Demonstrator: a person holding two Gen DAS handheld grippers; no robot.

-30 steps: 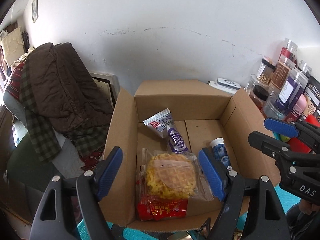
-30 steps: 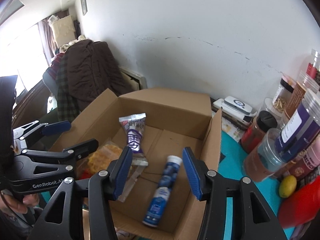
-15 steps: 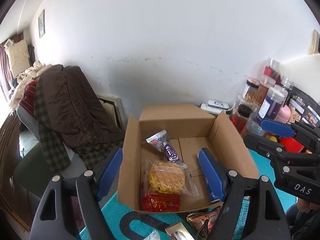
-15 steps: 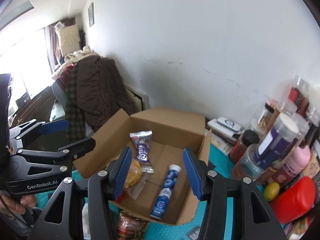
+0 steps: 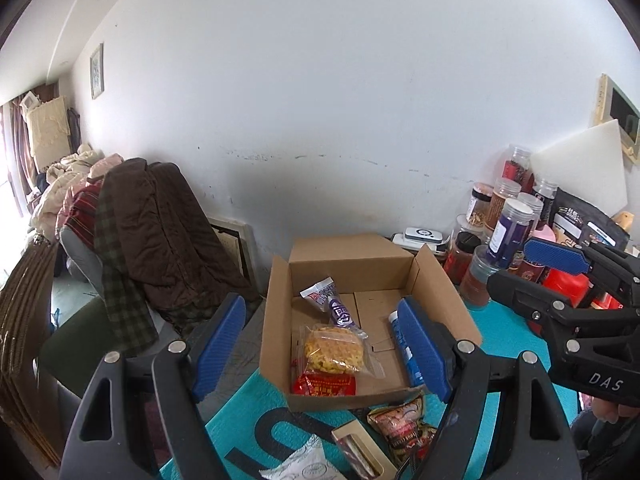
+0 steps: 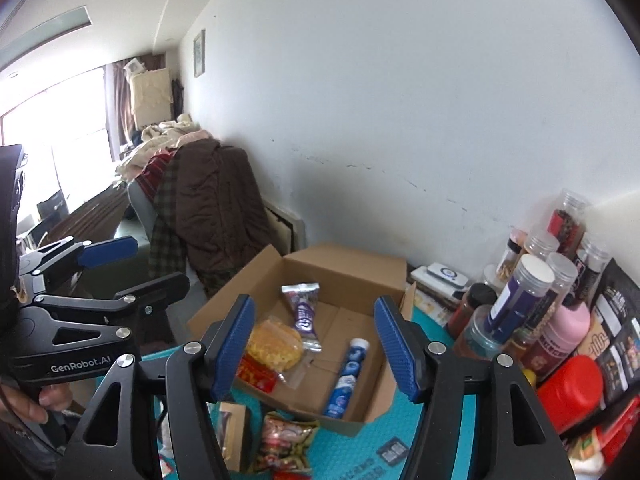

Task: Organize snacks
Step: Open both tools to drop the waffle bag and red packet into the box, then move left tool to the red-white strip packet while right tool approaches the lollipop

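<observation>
Both hand-held grippers hang released above the table, nothing between their blue pads: the left hand-held gripper spread wide, the right hand-held gripper with jaws that have just been opening. Beneath them sits the cardboard box, holding a waffle packet, a purple sachet and a blue tube. At six o'clock of the box lie a red snack bag and a small window carton. Jars crowd at three o'clock; a brown coat hangs at ten.

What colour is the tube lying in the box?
The tube is blue and white with a white cap, lying in the cardboard box. The right wrist view shows it best.
</observation>
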